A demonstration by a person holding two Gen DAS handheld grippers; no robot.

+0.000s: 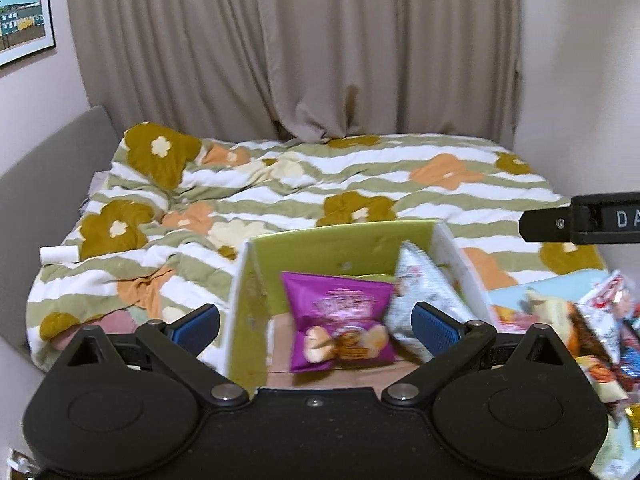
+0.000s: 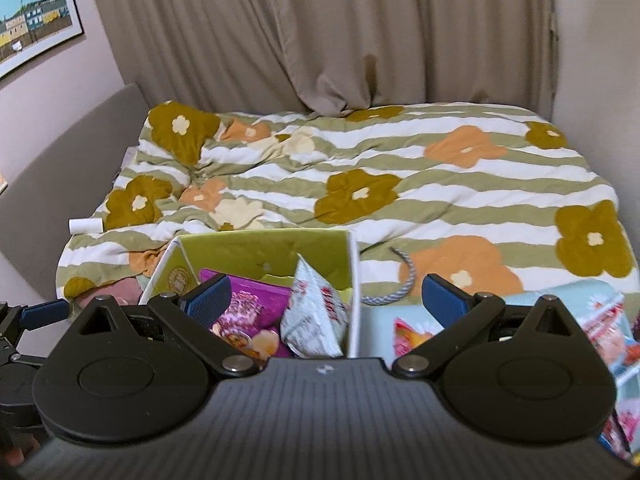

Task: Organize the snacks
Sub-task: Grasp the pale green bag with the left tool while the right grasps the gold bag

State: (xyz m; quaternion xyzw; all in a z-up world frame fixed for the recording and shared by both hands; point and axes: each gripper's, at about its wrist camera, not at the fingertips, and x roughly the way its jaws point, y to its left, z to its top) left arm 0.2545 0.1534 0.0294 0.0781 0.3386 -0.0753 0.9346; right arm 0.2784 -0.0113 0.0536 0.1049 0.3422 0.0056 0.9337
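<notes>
Two glossy crinkled snack bags, a purple bag [image 1: 342, 322] and a silver bag [image 1: 426, 300], sit inside a green-lined cardboard box [image 1: 256, 300] on the quilted bed [image 1: 280, 184]; the left gripper [image 1: 316, 320] jaws gape empty. From the right wrist, the right gripper [image 2: 326, 300] jaws likewise spread wide above that box [image 2: 256, 248].

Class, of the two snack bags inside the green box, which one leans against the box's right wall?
The white bag leans there; the purple bag stands left of it, mid-box.

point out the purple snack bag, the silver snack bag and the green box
purple snack bag [image 1: 340, 320], left wrist view, middle of its printed front
silver snack bag [image 2: 312, 316], right wrist view, middle of its crinkled face
green box [image 1: 328, 252], left wrist view, inner face of its far wall
</notes>
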